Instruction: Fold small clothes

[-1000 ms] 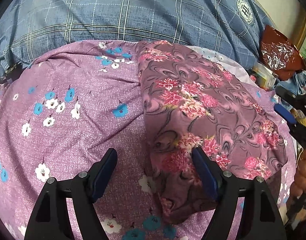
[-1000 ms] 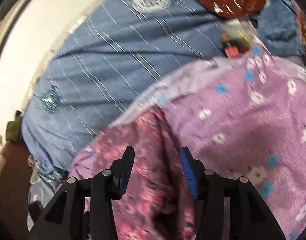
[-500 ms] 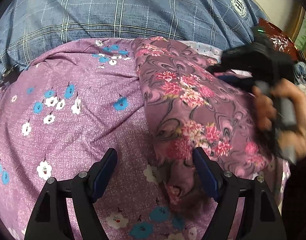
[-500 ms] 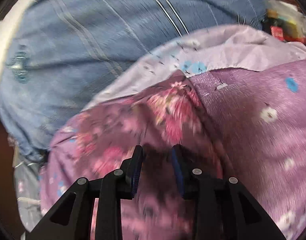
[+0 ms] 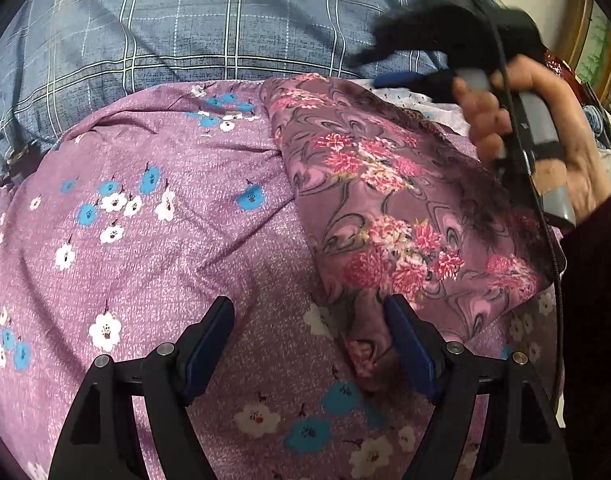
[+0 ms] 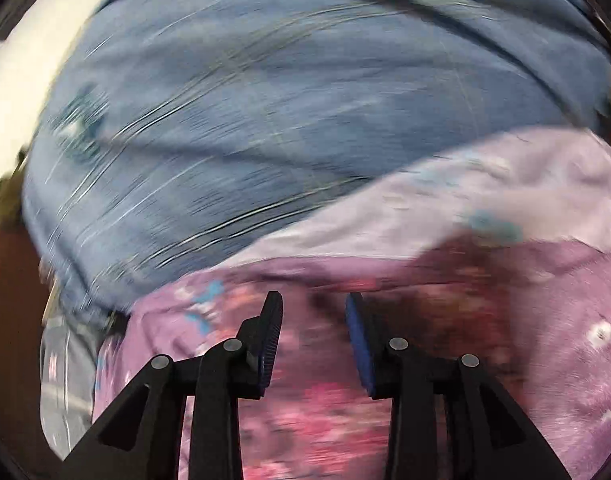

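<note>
From the left wrist view, we see our left tongs (image 5: 308, 342) spread wide and released, low over the purple flowered sheet (image 5: 145, 240). The dark floral garment (image 5: 389, 200) lies folded on that sheet to the right, its near corner beside the right-hand pad (image 5: 405, 344). Farther off, our right hand (image 5: 545, 136) holds the right tongs (image 5: 389, 66) above the garment's far edge; they are blurred, so we cannot tell their state here. A blue plaid cover (image 5: 225, 20) lies beyond.

From the right wrist view, heavily blurred, our right tongs (image 6: 314, 340) stand parted with nothing between them, over the garment (image 6: 325, 420). The plaid cover (image 6: 305, 100) fills the far side.
</note>
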The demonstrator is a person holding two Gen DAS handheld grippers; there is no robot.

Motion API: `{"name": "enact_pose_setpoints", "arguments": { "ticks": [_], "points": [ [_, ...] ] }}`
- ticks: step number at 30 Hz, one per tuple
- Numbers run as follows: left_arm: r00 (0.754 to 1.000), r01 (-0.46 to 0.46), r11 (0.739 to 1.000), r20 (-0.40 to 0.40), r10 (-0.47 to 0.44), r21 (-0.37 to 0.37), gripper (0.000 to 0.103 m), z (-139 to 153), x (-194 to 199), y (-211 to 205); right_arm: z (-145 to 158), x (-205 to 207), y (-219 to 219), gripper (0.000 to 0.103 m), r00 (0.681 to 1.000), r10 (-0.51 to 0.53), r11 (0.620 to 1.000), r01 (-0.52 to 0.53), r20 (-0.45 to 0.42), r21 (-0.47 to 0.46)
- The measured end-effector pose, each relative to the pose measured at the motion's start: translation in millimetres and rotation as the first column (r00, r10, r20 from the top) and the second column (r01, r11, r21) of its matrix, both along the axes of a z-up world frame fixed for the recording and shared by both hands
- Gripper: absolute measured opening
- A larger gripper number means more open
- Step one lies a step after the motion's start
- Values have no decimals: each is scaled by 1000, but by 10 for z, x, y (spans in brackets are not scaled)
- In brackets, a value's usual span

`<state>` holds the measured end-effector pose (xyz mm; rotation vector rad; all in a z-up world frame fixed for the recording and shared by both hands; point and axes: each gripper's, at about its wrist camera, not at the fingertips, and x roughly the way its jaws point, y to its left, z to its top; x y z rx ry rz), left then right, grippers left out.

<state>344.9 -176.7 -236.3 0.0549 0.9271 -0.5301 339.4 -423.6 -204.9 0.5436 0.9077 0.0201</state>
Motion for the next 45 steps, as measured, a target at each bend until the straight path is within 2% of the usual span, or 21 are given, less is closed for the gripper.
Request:
{"name": "enact_pose_setpoints", "arguments": {
  "ticks": [2,6,7,8,12,16,18,22,25,29,31,32,35,37,41,45],
  "points": [
    [1000,2,1000,4,-2,8,78,-12,-25,-10,-105,117,155,35,999,37,999,-36,-40,28],
    [1000,2,1000,9,-2,10,78,-30,-29,-12,-533,381,285,36,987,13,1000,-9,-160,26],
    [1000,1,1000,12,-1,11,79,-43,-24,-12,-623,418,282,36,987,1,1000,4,-162,30],
    [1000,2,1000,10,-2,10,79,-57,-20,-17,-640,424,262,36,992,-5,1000,7,-122,12],
    [1000,2,1000,16,-3,31,81,-93,-9,-82,-622,437,325,36,995,-10,999,5,-95,-46],
    [1000,4,1000,-5,-4,31,81,-62,19,-102,-480,344,204,36,997,-34,997,39,-72,62],
    [1000,-4,1000,-11,4,-9,79,0,37,-48,-237,201,167,38,999,-36,998,38,-41,49],
    [998,-27,998,50,30,-53,79,199,20,55,285,-236,112,38,1000,-6,1000,6,15,-14],
    [998,-35,996,54,39,-80,79,253,19,85,434,-702,-11,38,998,-35,999,35,46,0],
    [999,-28,998,19,30,-63,79,185,-12,-7,285,-1221,-158,38,993,-119,993,119,-2,16],
    [1000,-16,1000,-3,16,-16,79,113,-6,-95,181,-1420,-226,38,987,-160,986,161,-21,48],
    [1000,-6,999,-23,7,37,79,38,-5,-172,96,-1497,-265,35,983,-181,982,183,-43,48],
    [1000,-5,998,-14,6,60,81,-59,-8,-273,-204,-1484,-315,29,973,-204,979,206,-107,8],
    [1000,1,997,-7,0,74,80,-27,-16,-300,-202,-1464,-322,27,976,-196,981,196,-98,-10],
    [1000,-8,1000,-11,8,5,79,61,-4,-259,-48,-1429,-379,32,980,-195,980,196,-44,18],
    [999,9,998,47,-6,-65,79,182,-38,-200,27,-1144,-425,32,981,-192,981,192,-26,26]
  ]
}}
